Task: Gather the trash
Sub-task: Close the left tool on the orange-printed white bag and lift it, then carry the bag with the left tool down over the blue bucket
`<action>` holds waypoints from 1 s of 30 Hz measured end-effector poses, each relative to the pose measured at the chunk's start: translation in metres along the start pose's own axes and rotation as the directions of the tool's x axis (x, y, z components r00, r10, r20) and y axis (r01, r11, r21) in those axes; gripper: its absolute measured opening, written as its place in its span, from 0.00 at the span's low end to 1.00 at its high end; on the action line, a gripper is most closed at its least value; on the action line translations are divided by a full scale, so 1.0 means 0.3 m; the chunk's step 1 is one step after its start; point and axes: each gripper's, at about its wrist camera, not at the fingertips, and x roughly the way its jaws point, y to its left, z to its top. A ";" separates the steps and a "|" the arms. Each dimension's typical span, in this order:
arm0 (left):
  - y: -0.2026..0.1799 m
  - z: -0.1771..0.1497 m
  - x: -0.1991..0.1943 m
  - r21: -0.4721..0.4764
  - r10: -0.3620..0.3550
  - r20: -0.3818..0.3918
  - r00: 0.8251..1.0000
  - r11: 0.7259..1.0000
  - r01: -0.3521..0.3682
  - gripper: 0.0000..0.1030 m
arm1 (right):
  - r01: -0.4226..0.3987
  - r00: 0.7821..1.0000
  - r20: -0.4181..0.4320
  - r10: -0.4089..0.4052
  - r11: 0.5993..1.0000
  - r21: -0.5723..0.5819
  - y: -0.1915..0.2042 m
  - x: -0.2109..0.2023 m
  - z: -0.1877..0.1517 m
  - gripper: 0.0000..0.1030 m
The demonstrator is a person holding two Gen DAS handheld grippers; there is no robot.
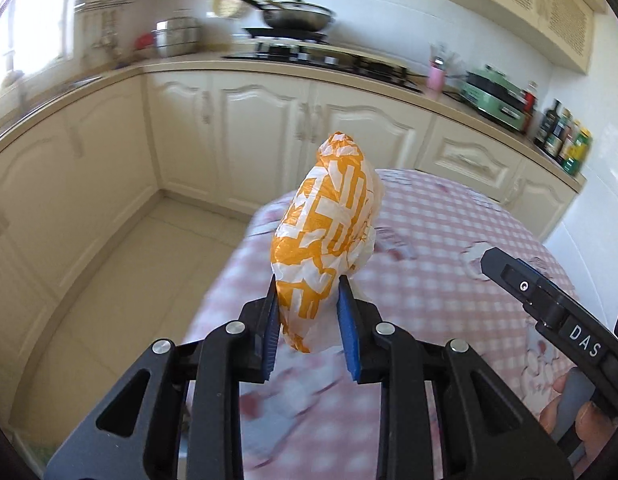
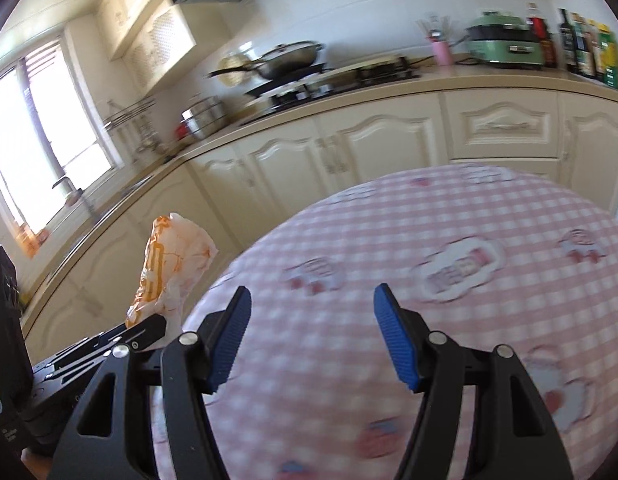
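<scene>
A crinkled, thin orange-and-white plastic wrapper (image 1: pixel 329 232) sat between ribbed blue pads (image 1: pixel 349 336), above a matt gingham cloth surface (image 1: pixel 449 304).

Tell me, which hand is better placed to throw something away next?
The left. Its tongs already pinch the orange-and-white wrapper, lifted off the checked tablecloth. The right tongs stand open and empty.
</scene>
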 end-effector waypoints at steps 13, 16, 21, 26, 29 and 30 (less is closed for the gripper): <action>0.675 -0.334 -0.157 -0.288 0.235 -0.093 0.967 0.924 -0.252 0.24 | -0.240 0.959 -0.212 0.188 0.938 -0.252 0.733 0.233 -0.360 0.61; 0.791 -0.411 -0.080 -0.327 0.233 -0.146 0.961 0.906 -0.270 0.24 | -0.238 0.954 -0.254 0.159 0.917 -0.320 0.840 0.342 -0.470 0.61; 0.948 -0.558 0.156 -0.397 0.176 -0.256 0.951 0.877 -0.270 0.24 | -0.214 0.929 -0.365 0.067 0.901 -0.377 0.893 0.603 -0.668 0.61; 1.034 -0.728 0.404 -0.437 0.111 -0.360 0.926 0.857 -0.273 0.24 | -0.170 0.875 -0.481 -0.049 0.900 -0.401 0.845 0.899 -0.859 0.61; 1.058 -0.825 0.583 -0.445 0.067 -0.427 0.902 0.853 -0.274 0.24 | -0.138 0.832 -0.540 -0.124 0.897 -0.420 0.776 1.057 -0.986 0.61; 1.057 -0.843 0.623 -0.450 0.055 -0.439 0.897 0.851 -0.272 0.24 | -0.119 0.817 -0.555 -0.157 0.896 -0.428 0.742 1.109 -1.026 0.61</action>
